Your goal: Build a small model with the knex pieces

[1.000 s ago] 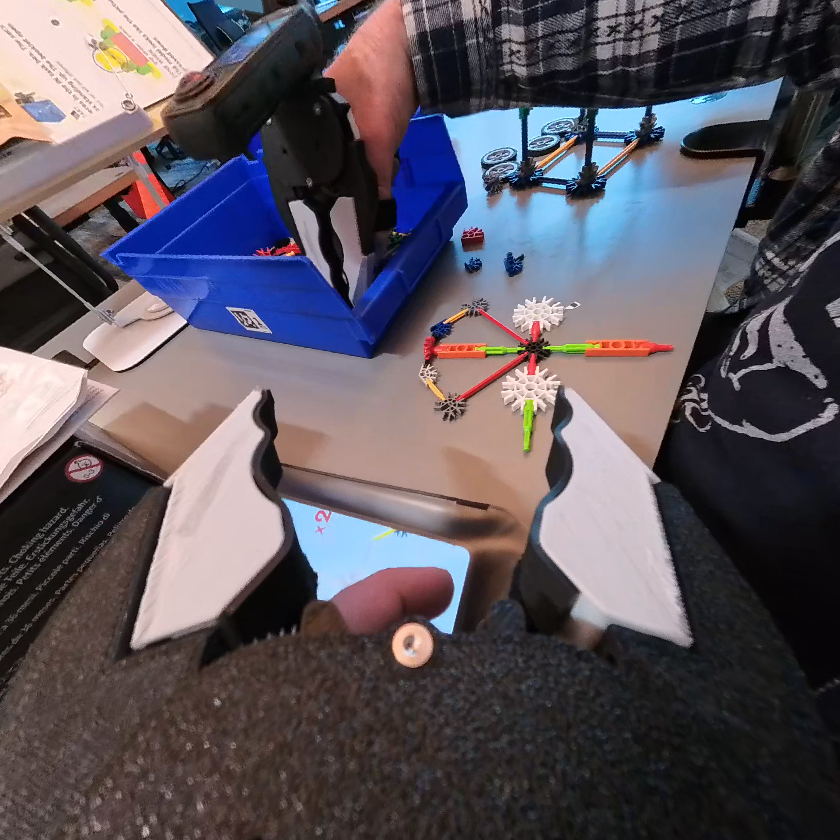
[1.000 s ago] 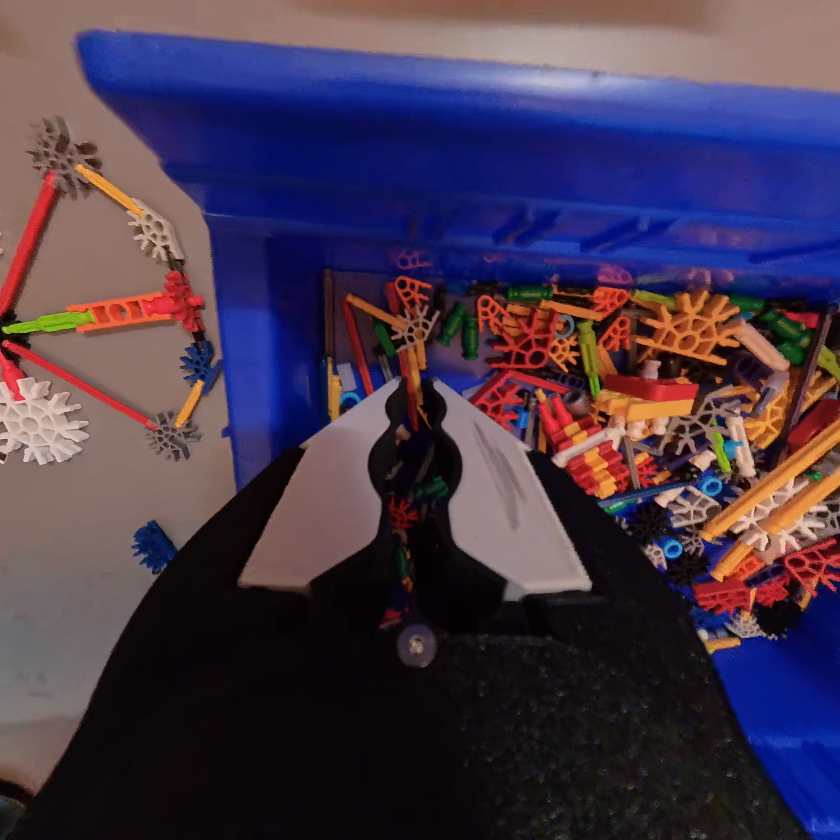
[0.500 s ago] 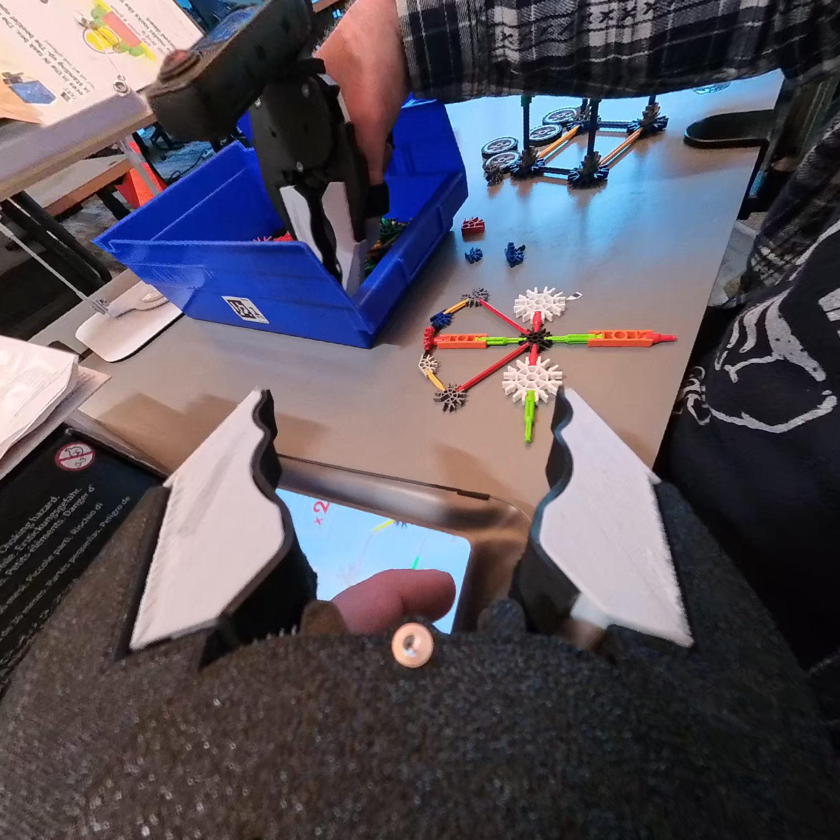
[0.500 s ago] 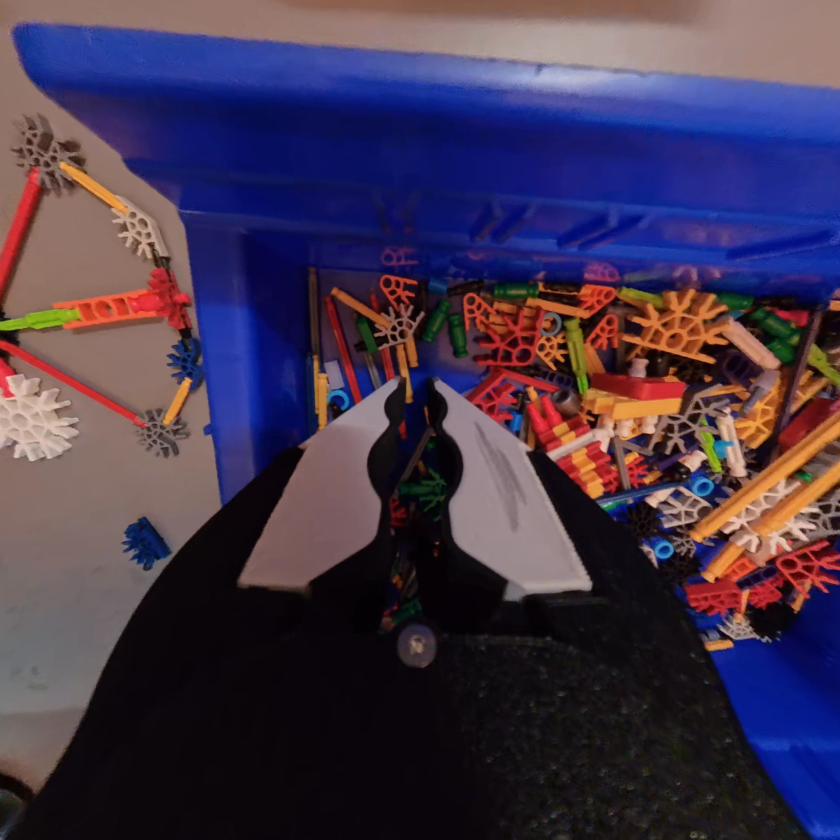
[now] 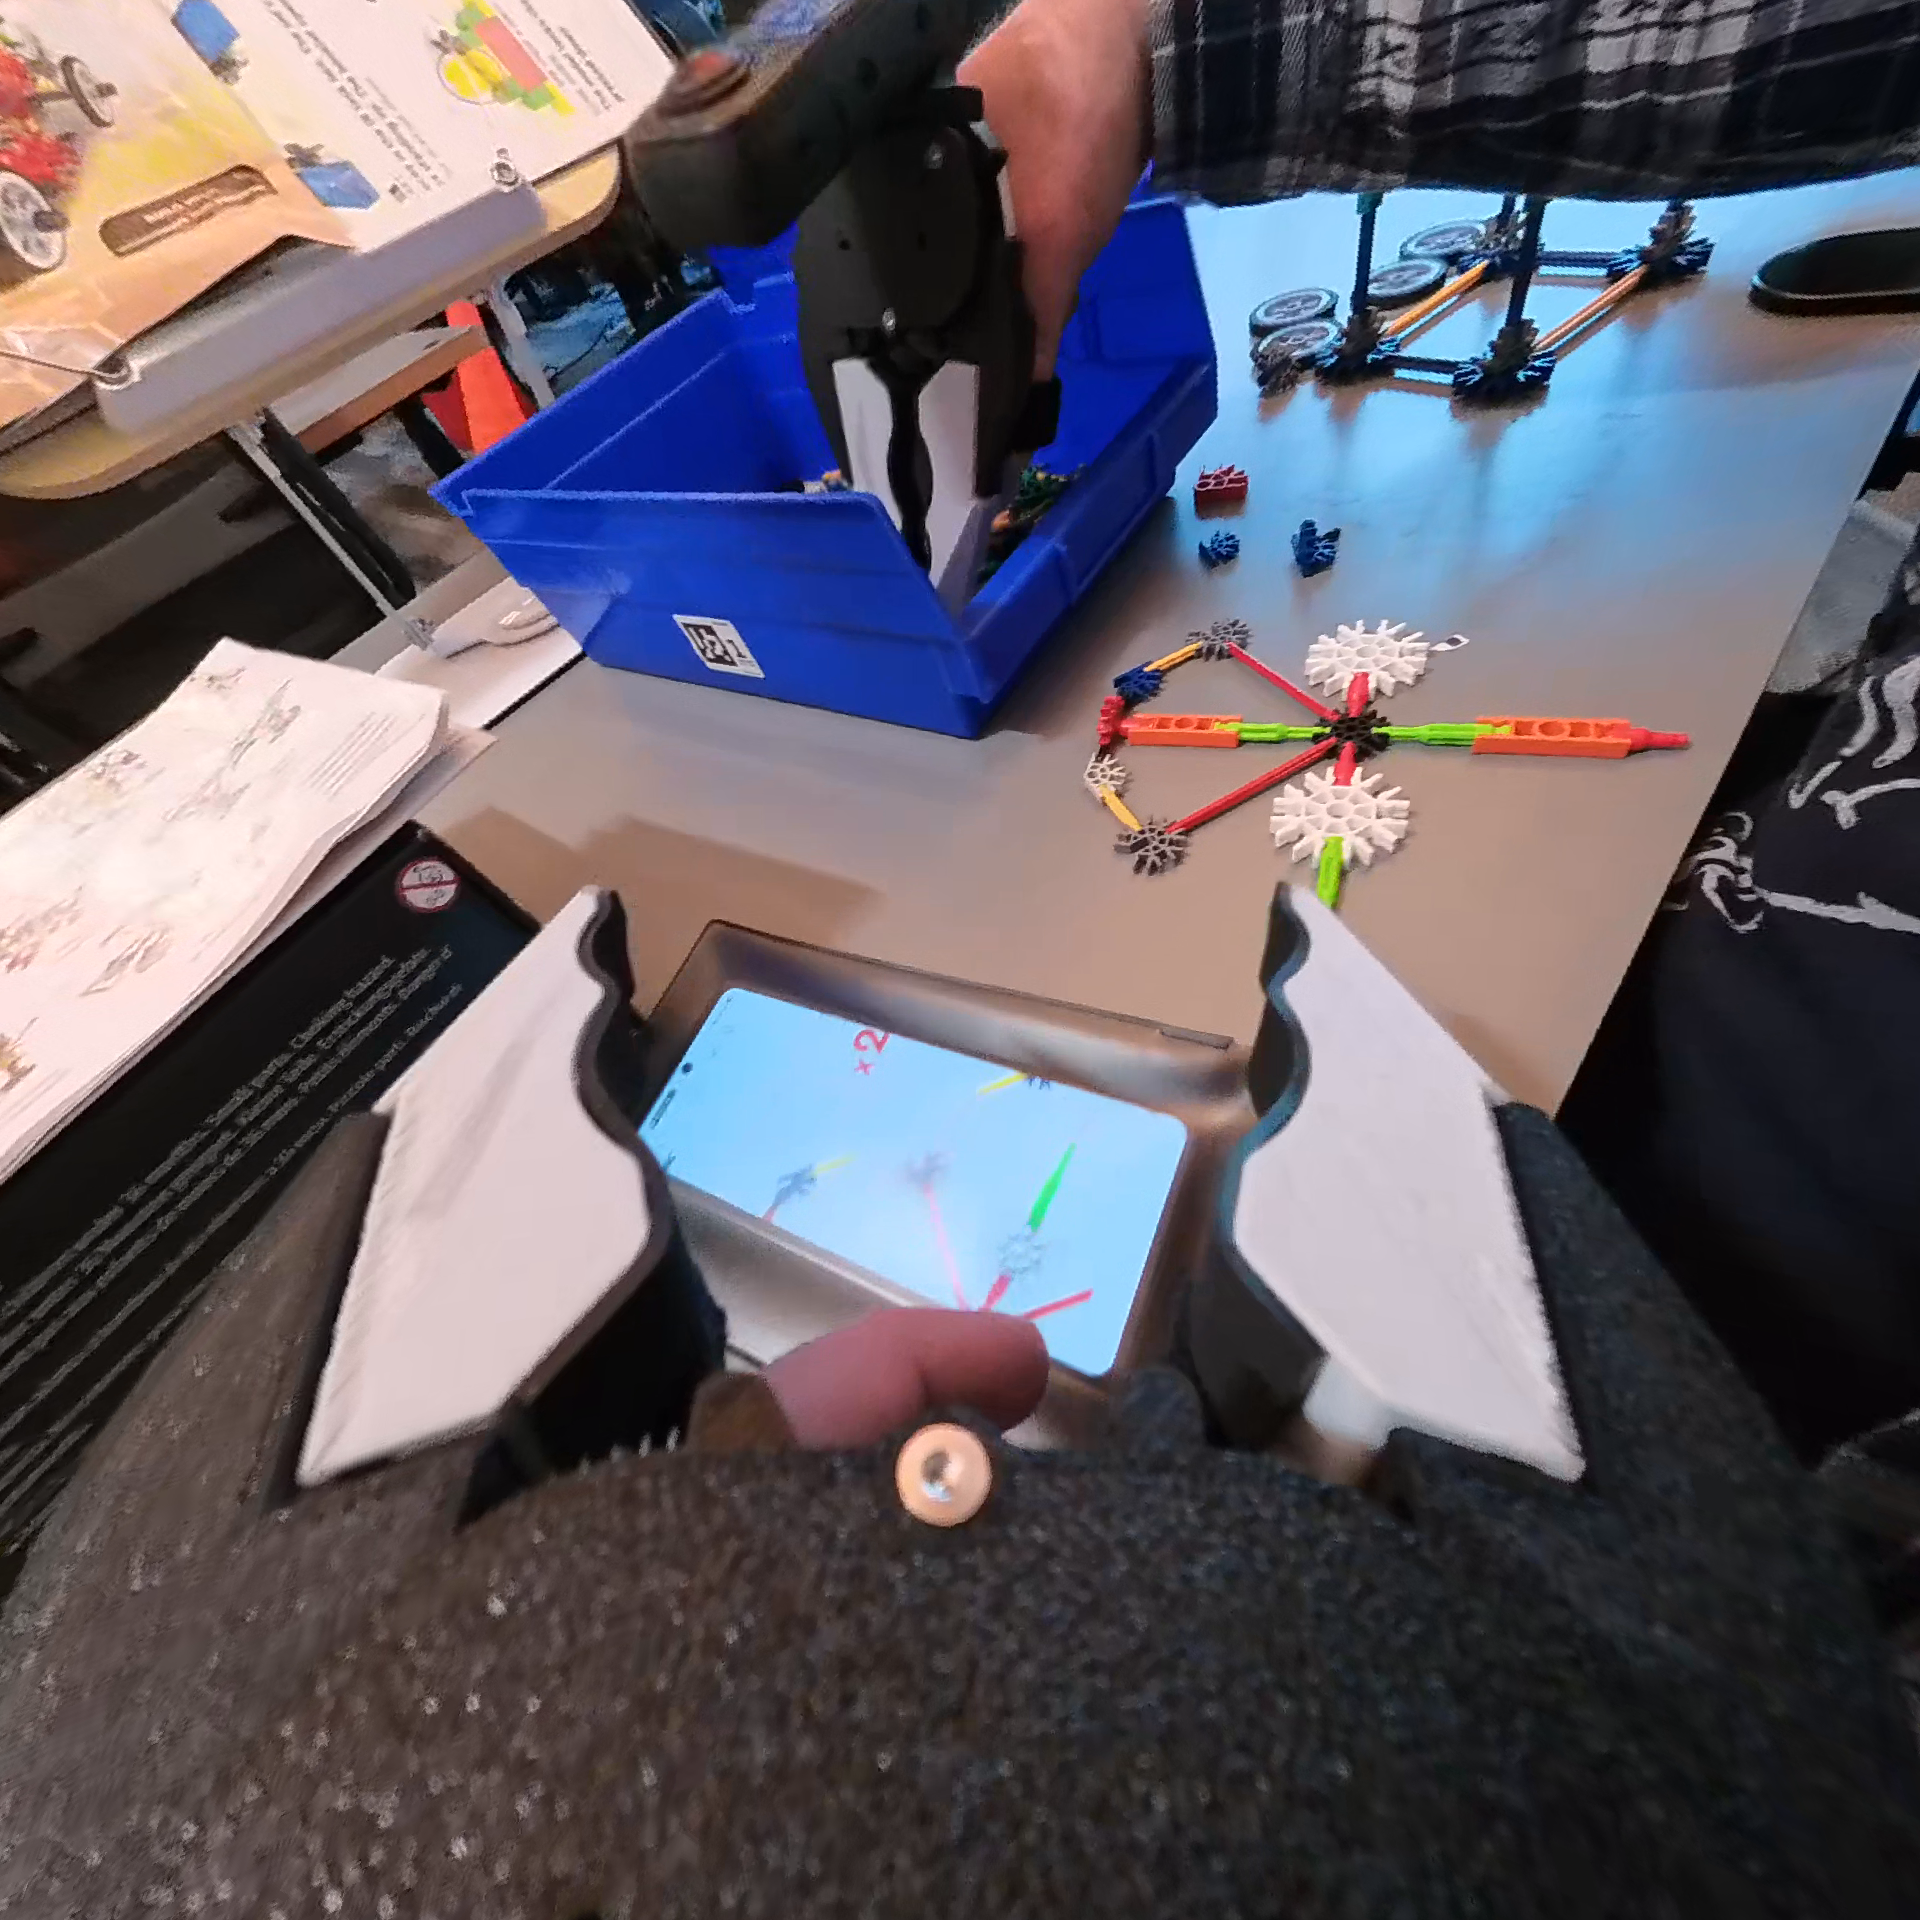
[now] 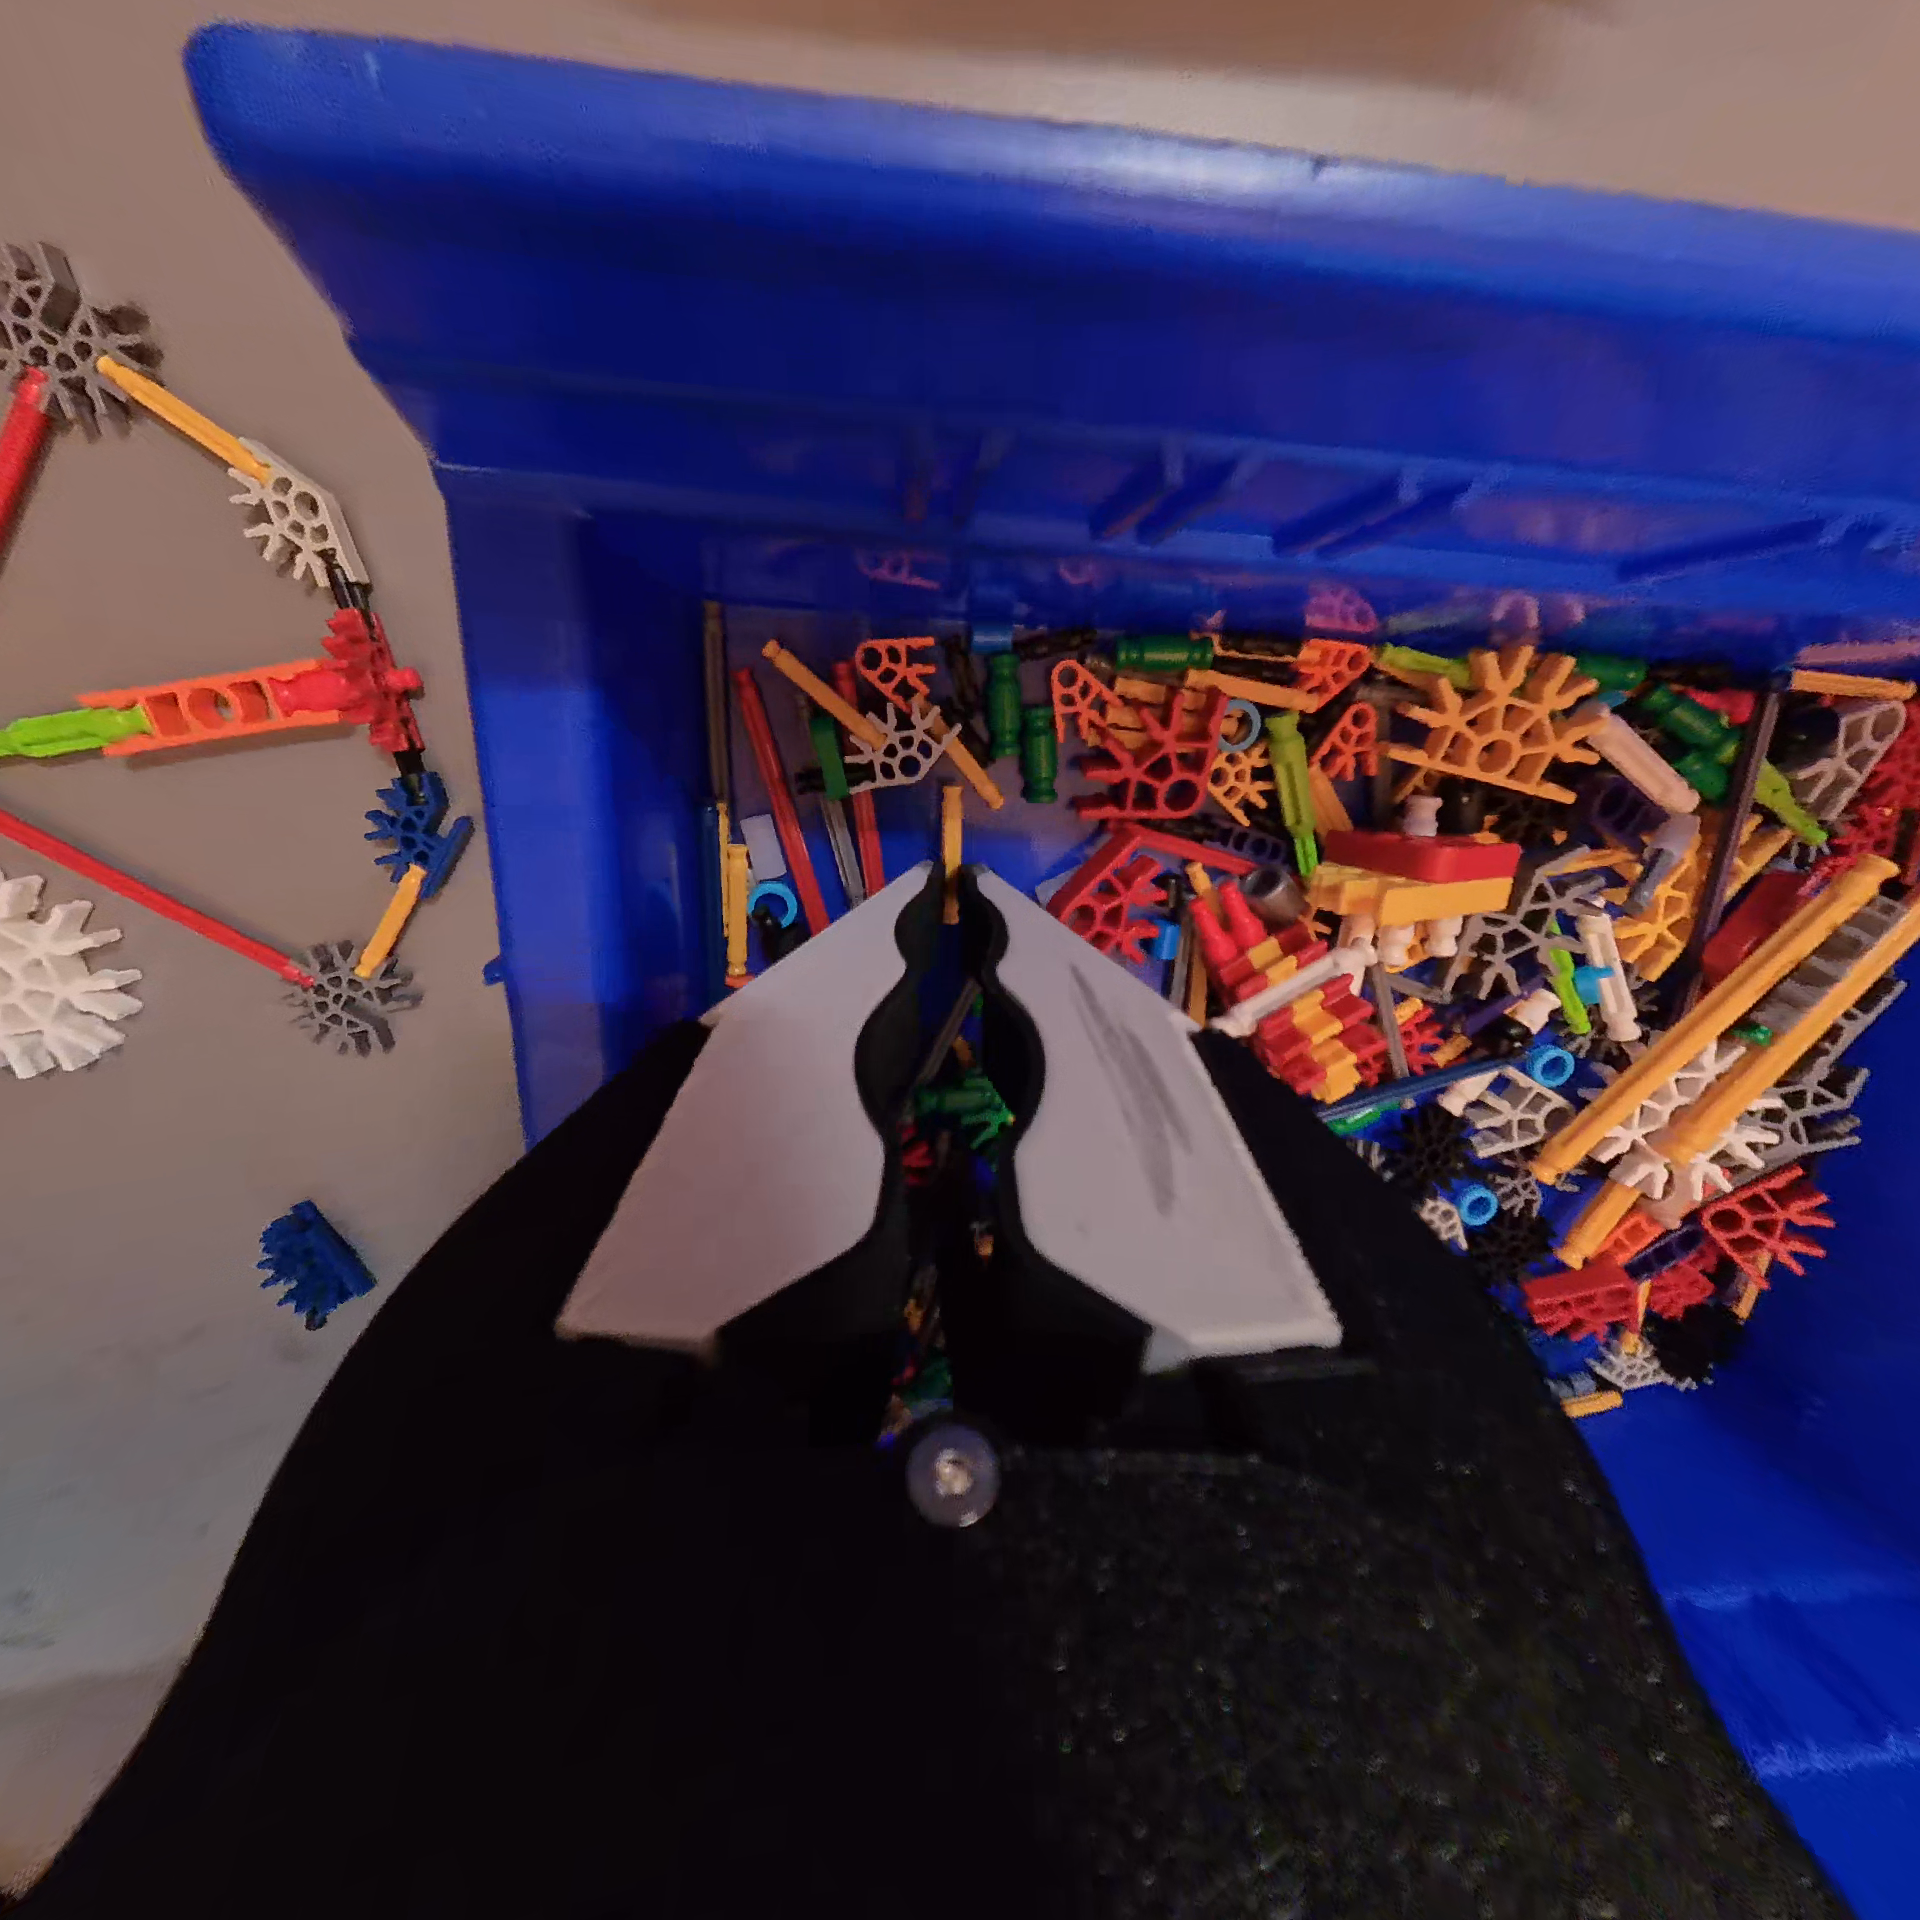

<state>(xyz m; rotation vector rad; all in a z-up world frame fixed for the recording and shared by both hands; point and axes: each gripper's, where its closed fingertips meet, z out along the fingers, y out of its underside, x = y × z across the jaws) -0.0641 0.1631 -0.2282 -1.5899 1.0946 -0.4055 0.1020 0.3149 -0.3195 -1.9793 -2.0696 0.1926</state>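
Note:
My right gripper (image 6: 954, 883) is shut on a short yellow rod (image 6: 951, 831) that sticks out past its tips, over the left end of a blue bin (image 6: 935, 260) full of mixed construction-toy pieces. It also shows in the left wrist view (image 5: 914, 520), tips down inside the bin (image 5: 790, 582). My left gripper (image 5: 940, 914) is open and empty, low over the table's near edge. Under its jaws lies a phone (image 5: 914, 1164) with a lit blue screen, touched by a fingertip. A flat rod-and-connector model (image 5: 1340, 732) lies on the table right of the bin; its left part shows in the right wrist view (image 6: 208, 707).
A wheeled rod frame (image 5: 1455, 312) stands at the back right. Loose blue connectors (image 5: 1314, 545) and a red one (image 5: 1218, 488) lie beside the bin. An open booklet (image 5: 177, 790) and a black box (image 5: 208, 1091) lie at left. A page stand (image 5: 312, 125) overhangs the back left.
The right gripper has lifted slightly out of the pile, and the yellow rod now shows between its tips. The left gripper has tilted, so more of the phone screen shows.

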